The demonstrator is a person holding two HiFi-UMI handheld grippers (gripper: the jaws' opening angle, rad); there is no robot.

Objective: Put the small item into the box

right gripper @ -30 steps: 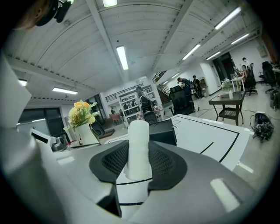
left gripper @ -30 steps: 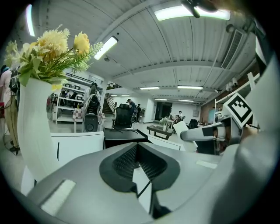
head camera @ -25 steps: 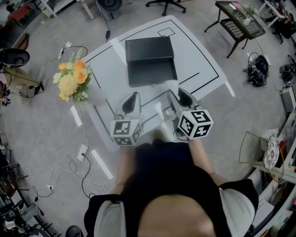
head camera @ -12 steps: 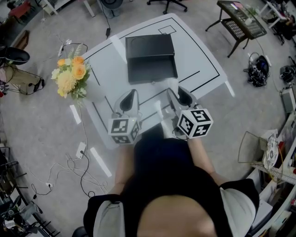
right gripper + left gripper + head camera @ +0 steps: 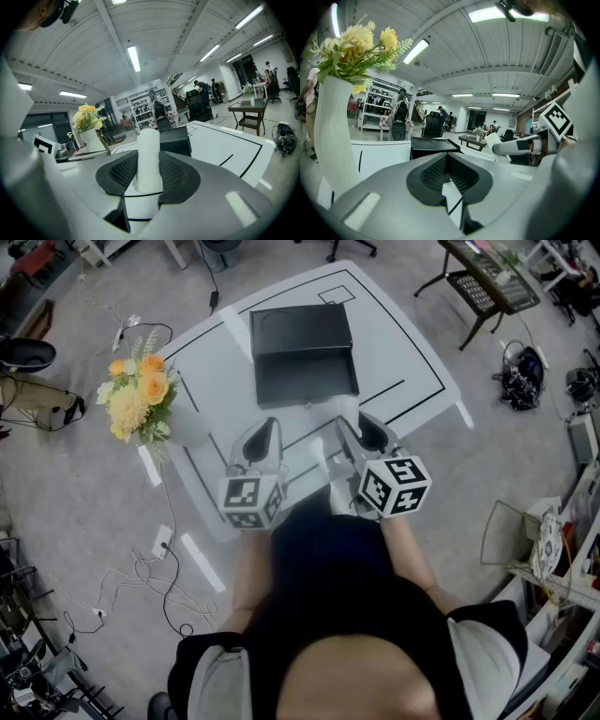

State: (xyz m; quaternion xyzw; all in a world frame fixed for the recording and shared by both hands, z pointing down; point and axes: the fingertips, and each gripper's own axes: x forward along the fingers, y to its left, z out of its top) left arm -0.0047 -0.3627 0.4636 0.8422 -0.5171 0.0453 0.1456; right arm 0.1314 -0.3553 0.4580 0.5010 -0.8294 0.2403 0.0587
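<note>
A person (image 5: 328, 615) in a dark top stands at the near edge of a white table (image 5: 403, 352) marked with black lines, holding both claws side by side just over that edge. The marker cubes sit nearest the body, and the jaws point toward the far edge. The left gripper (image 5: 449, 173) has its jaws spread, with only the bare tabletop and one black line showing in the gap between the dark ribbed pads. The right gripper (image 5: 148, 174) pinches a small white roll (image 5: 149, 150), which stands upright between the two pads and rises above them. It is held over the near part of the table, well apart from the box. Farther on, toward the middle of the far edge, a black box (image 5: 307, 377) lies open, with its lid folded back flat behind it toward that edge. At the left edge of the table stands a tall white vase (image 5: 333, 136) of yellow and orange flowers (image 5: 136, 399).
</note>
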